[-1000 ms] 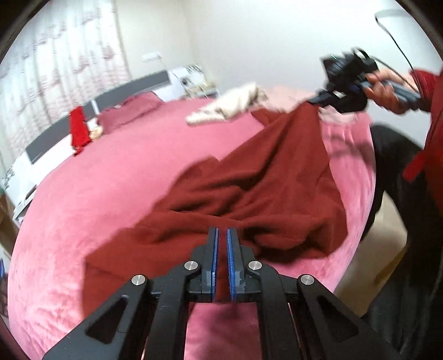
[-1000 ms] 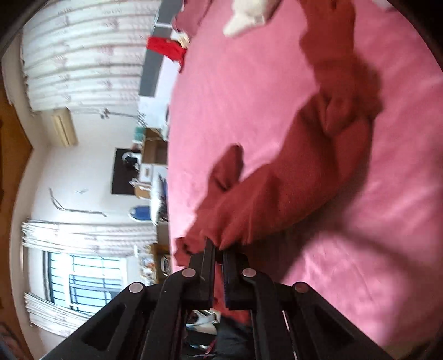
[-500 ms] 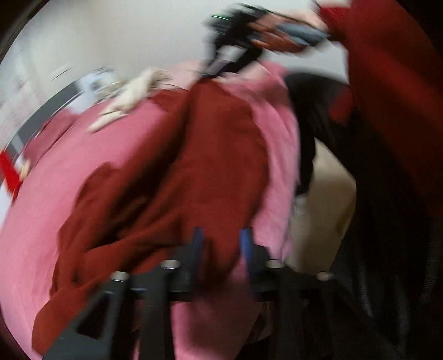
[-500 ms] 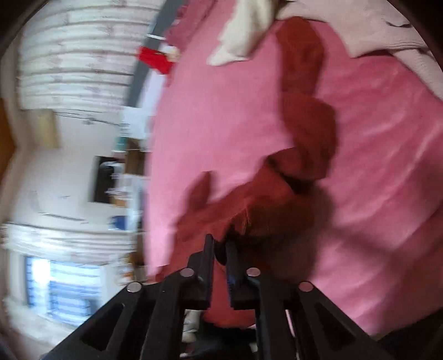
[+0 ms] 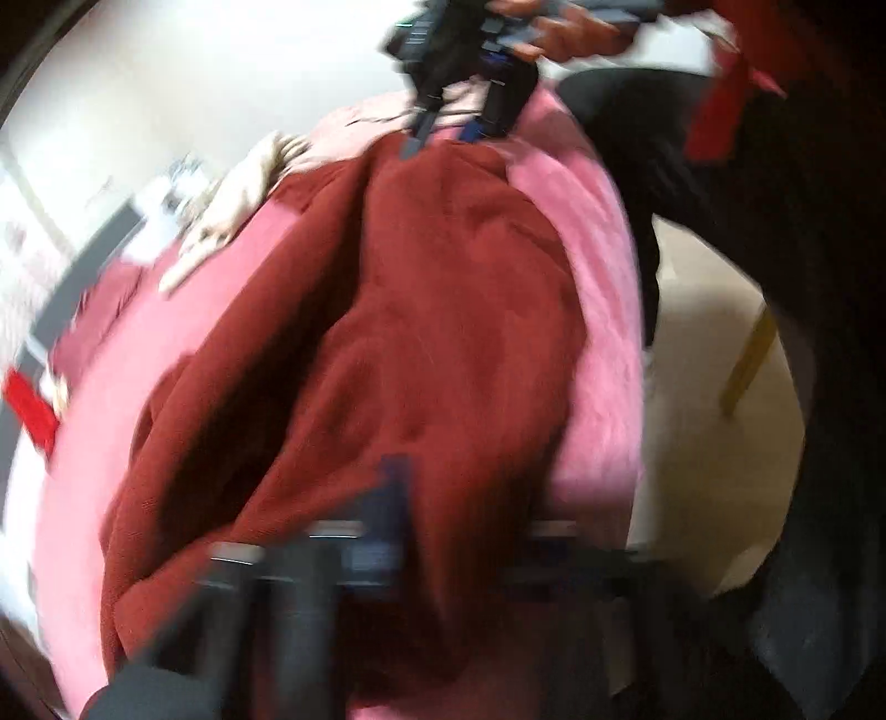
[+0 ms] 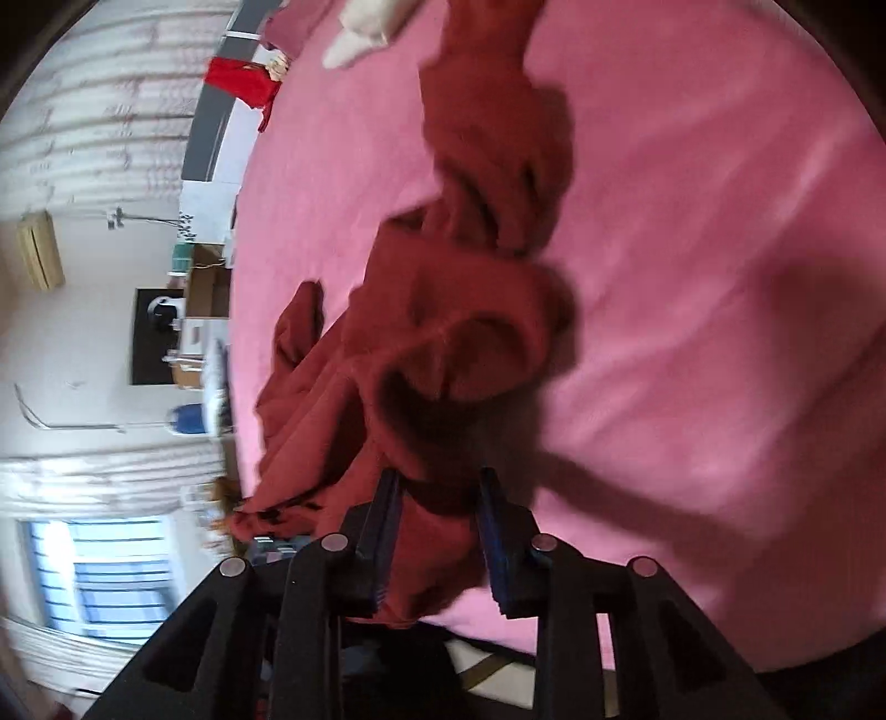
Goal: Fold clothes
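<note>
Left wrist view: the picture is blurring heavily. Your left gripper (image 5: pixel 396 498) is sitting at the bottom edge, over the near end of a dark red garment (image 5: pixel 421 332). Its jaws are clenching together (they opened and shut again within the last second), and dark red cloth is bunching right at the fingers, though the blur is hiding whether any of it is pinched between them. The garment is stretching in a long band across a pink bedspread (image 5: pixel 598 310), running from the near edge of the bed toward the far side. At the top, your right hand (image 5: pixel 565 33) is gripping the handle of the right gripper (image 5: pixel 443 130), whose tips are hanging just above the far end of the garment. A cream-coloured piece of clothing (image 5: pixel 232 216) is lying on the bedspread to the left of the garment's far end, and a bright red item (image 5: pixel 30 407) is lying at the left edge.

Right wrist view: your right gripper (image 6: pixel 437 520) is pointing down at the bedspread (image 6: pixel 692 249). Its jaws have just been opening and are standing apart, with a fold of the dark red garment (image 6: pixel 459 332) lying loosely between the blue pads (image 6: pixel 387 531) (released, not pinched). The garment is lying in a rumpled, twisted rope that is trailing away toward the top of the frame. A window (image 6: pixel 105 570) with white curtains is showing at the lower left.
</note>
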Demonstrator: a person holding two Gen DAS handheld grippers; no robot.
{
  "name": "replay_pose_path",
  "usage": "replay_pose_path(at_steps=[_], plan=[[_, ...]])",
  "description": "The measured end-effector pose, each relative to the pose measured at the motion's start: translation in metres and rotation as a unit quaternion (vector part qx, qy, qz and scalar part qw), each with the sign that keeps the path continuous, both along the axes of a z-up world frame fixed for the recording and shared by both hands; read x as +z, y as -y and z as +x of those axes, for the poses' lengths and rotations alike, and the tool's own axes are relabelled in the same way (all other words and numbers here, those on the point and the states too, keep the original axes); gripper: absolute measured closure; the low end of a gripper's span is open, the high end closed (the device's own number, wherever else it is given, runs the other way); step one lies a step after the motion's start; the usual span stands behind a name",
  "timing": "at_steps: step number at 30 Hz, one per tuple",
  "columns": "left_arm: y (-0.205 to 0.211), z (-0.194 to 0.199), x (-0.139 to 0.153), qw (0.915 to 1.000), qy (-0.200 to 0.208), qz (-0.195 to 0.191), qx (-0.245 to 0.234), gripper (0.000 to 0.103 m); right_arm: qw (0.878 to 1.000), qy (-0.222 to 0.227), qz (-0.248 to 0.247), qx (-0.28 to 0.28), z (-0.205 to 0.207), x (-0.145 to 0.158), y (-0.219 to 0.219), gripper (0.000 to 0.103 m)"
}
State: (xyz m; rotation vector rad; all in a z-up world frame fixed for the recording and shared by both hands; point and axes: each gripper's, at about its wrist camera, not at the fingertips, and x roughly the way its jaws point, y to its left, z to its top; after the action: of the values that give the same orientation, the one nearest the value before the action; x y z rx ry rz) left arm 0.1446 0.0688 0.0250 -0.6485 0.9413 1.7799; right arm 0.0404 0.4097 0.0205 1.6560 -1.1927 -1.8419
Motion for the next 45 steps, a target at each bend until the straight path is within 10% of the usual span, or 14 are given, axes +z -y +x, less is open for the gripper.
replay_pose_path(at_steps=[5,8,14,16,21,27,34,38,40,41,45], plan=[[0.026,-0.063,0.058,0.9791,0.079,0.143,0.122,0.098,0.998,-0.014,-0.044,0.043,-0.027,0.014,0.036,0.074],[0.06,-0.132,0.096,0.932,0.101,0.26,0.232,0.098,0.994,-0.061,-0.081,0.03,-0.064,0.04,0.041,0.074],[0.101,-0.247,0.02,0.8533,0.202,0.184,0.444,0.098,0.981,-0.16,0.11,0.015,-0.125,0.079,0.047,0.072],[0.102,-0.241,0.009,0.852,0.21,0.196,0.438,0.098,0.954,-0.212,0.19,0.088,-0.118,0.096,0.068,0.072],[0.104,-0.236,-0.007,0.8392,0.235,0.226,0.436,0.097,0.829,-0.317,0.374,0.27,-0.101,0.112,0.138,0.072],[0.105,-0.244,-0.005,0.8235,0.264,0.223,0.45,0.087,0.779,-0.296,0.414,0.367,-0.155,0.076,0.199,0.073],[0.089,-0.252,0.001,0.8427,0.242,0.167,0.451,0.066,0.73,-0.313,0.448,0.41,-0.188,0.036,0.251,0.073],[0.083,-0.261,-0.008,0.8501,0.221,0.147,0.455,0.062,0.739,-0.324,0.446,0.388,-0.198,0.029,0.263,0.074],[0.088,-0.26,-0.005,0.8429,0.226,0.166,0.459,0.075,0.774,-0.308,0.423,0.356,-0.202,0.032,0.256,0.093],[0.092,-0.259,-0.002,0.8389,0.229,0.177,0.461,0.1,0.797,-0.296,0.407,0.334,-0.203,0.037,0.25,0.097],[0.099,-0.246,0.037,0.8421,0.209,0.237,0.437,0.099,0.885,-0.29,0.292,0.218,-0.188,0.08,0.207,0.098]])
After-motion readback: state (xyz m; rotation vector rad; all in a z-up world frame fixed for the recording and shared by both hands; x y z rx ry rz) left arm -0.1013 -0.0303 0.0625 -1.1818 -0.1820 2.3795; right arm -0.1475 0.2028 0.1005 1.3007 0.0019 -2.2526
